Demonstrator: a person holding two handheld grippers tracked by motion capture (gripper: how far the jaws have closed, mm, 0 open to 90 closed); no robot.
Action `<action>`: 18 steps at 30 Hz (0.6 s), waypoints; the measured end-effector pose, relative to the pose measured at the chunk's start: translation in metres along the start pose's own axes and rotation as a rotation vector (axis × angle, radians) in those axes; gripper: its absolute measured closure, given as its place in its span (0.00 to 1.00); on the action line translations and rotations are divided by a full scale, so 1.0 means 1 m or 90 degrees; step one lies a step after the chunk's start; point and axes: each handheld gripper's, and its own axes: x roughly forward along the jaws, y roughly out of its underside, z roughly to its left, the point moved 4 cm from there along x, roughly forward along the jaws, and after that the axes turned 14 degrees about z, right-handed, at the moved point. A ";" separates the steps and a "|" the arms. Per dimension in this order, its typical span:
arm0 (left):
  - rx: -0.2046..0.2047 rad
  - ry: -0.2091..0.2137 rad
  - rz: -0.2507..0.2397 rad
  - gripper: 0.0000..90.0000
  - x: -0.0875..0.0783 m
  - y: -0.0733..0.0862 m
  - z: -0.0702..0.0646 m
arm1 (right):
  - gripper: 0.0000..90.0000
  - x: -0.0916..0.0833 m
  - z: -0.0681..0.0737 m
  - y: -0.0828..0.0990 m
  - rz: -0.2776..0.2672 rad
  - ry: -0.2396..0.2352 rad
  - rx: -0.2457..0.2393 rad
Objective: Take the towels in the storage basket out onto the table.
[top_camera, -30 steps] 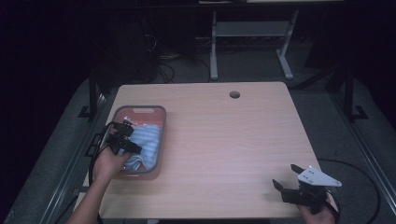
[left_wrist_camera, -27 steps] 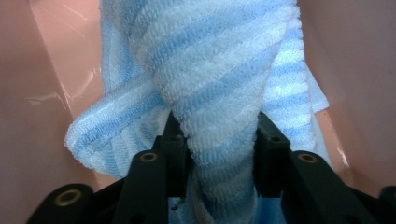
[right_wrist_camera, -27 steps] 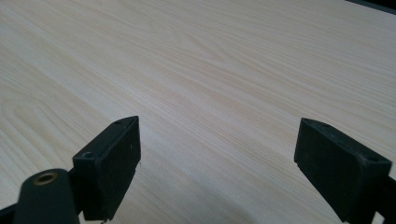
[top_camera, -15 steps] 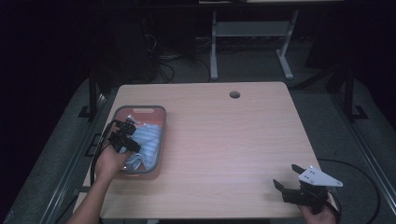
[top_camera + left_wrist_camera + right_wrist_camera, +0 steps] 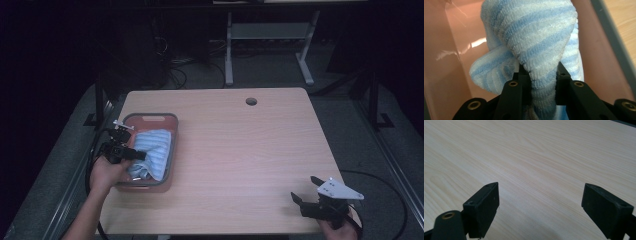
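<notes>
A blue-and-white striped towel (image 5: 152, 150) lies bunched in a pink plastic bin (image 5: 150, 120) at the table's left side. My left gripper (image 5: 139, 156) reaches into the bin from its left and is shut on a fold of the striped towel (image 5: 541, 50); its jaws have just been closing, and the cloth is pinched between the pads and lifted a little. The bin's pink wall (image 5: 446, 62) shows behind the cloth. My right gripper (image 5: 306, 192) rests near the table's front right corner, open, with bare wood between its fingers (image 5: 484, 202).
The wooden table (image 5: 250, 150) has a round cable hole (image 5: 251, 101) near its far edge. Behind the table stand desk legs and cables on a dark floor. A cable trails from each gripper off the table's sides.
My left gripper has closed on the towel and risen slightly, pulling a fold of cloth up. The right gripper has stayed put.
</notes>
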 end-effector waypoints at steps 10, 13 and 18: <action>-0.024 0.038 -0.058 0.81 -0.015 0.001 0.004 | 0.16 -0.001 0.000 0.000 -0.001 0.001 0.003; -0.028 0.047 -0.070 0.81 -0.019 0.002 0.005 | 0.16 -0.001 -0.001 0.000 -0.001 0.002 0.004; -0.024 0.059 -0.090 0.81 -0.026 0.001 0.003 | 0.16 -0.001 -0.001 0.000 0.000 0.005 0.004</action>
